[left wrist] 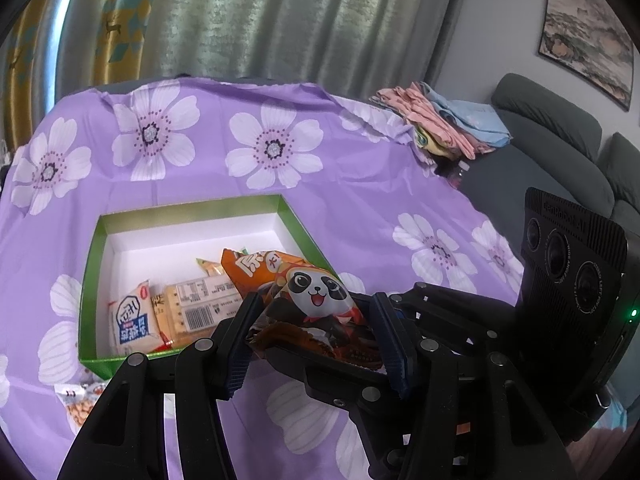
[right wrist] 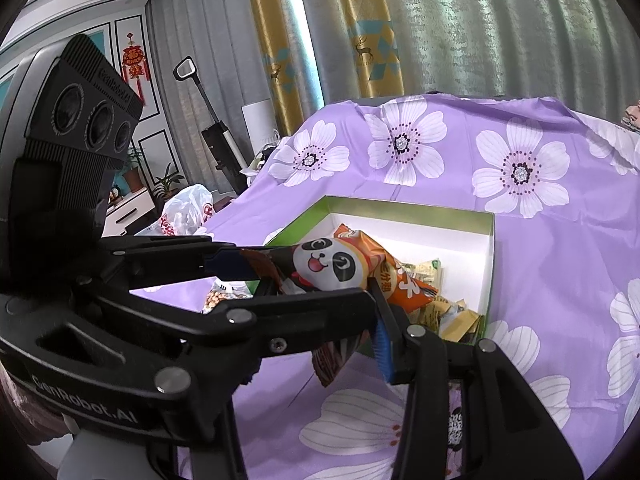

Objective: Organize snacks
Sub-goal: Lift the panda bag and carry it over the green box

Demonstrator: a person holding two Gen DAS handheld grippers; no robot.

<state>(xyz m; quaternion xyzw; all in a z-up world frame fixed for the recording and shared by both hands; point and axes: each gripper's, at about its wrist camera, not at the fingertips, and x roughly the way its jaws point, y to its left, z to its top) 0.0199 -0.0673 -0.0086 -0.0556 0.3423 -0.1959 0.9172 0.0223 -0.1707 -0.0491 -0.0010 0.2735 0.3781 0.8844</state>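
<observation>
Purple floral tabletop (left wrist: 360,200) carries a green box (left wrist: 90,280). Above its near edge, both tools clamp one panda snack bag (left wrist: 316,300): left tool (left wrist: 316,344), right tool (right wrist: 320,320). Bag's long axis runs toward the box.

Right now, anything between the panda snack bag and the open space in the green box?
Nothing visible. Both grippers hold the panda bag over the green box's near edge; snacks fill the near part, the far floor is bare.

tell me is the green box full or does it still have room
Still has room. The green box holds a few snack packets along its near side, while the white floor toward the far wall is bare.
</observation>
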